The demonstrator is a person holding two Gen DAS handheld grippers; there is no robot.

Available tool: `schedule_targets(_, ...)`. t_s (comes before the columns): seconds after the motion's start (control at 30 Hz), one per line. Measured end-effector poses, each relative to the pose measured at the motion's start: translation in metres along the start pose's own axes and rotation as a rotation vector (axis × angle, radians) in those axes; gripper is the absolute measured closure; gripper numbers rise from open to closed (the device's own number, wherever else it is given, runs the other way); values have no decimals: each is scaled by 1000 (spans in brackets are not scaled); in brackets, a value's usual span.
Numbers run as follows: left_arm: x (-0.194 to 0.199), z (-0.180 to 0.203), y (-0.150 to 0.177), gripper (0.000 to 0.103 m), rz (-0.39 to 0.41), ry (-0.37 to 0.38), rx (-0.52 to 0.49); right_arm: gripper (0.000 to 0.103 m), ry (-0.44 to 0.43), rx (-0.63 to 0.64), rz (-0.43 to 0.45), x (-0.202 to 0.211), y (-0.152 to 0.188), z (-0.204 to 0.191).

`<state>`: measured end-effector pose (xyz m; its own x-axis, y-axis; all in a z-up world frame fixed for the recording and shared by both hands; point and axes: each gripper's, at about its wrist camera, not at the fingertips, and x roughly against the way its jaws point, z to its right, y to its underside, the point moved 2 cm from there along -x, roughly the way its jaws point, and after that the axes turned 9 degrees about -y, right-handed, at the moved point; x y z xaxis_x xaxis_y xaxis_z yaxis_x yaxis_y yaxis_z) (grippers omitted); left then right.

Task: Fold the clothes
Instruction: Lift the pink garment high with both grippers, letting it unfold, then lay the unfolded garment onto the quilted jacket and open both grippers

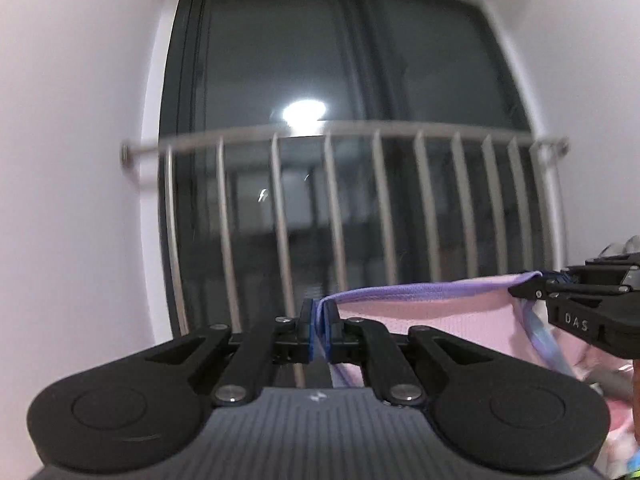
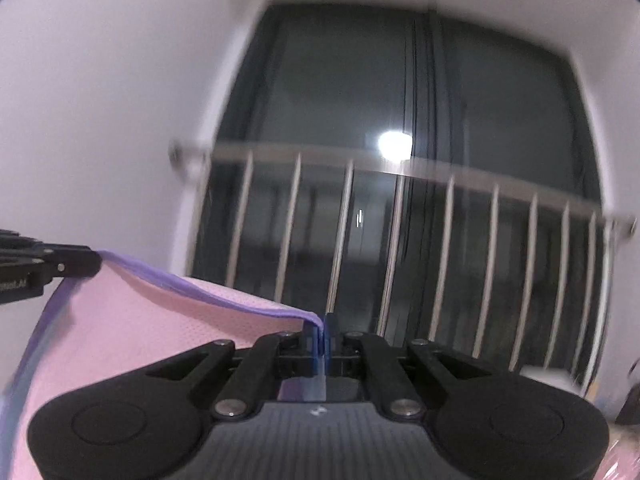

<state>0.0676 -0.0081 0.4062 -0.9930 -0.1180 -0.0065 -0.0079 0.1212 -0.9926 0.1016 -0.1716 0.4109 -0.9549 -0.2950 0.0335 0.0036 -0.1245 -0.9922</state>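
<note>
On the left, we hold the left gripper [image 1: 319,330] with the purple hem between its jaws, pads on the cloth. The pink garment [image 1: 440,312] hangs stretched in the air — between both tools. On the right, the right gripper [image 2: 321,344] is clamped on its other corner, before the railing [image 2: 400,168].

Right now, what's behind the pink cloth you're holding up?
Behind the pink garment stands a metal railing before a dark window. The railing's lower bars and anything under the cloth are covered.
</note>
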Motion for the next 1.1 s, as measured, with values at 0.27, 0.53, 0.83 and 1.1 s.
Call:
schedule_targets(0.27, -125, -17, 140, 27, -353, -15, 105, 20, -57, -135, -354, -129, 119, 14)
schedule_targets(0.53, -6, -16, 227, 5, -429, 85, 109, 14, -132, -220, -436, -17, 196, 9)
schedule_targets(0.83, 100, 41, 387, 5, -692, 432, 62, 18, -263, -330, -639, 120, 370, -44)
schedule_targets(1.1, 95, 64, 410, 94, -743, 442, -11, 32, -155, -290, -716, 109, 403, -40)
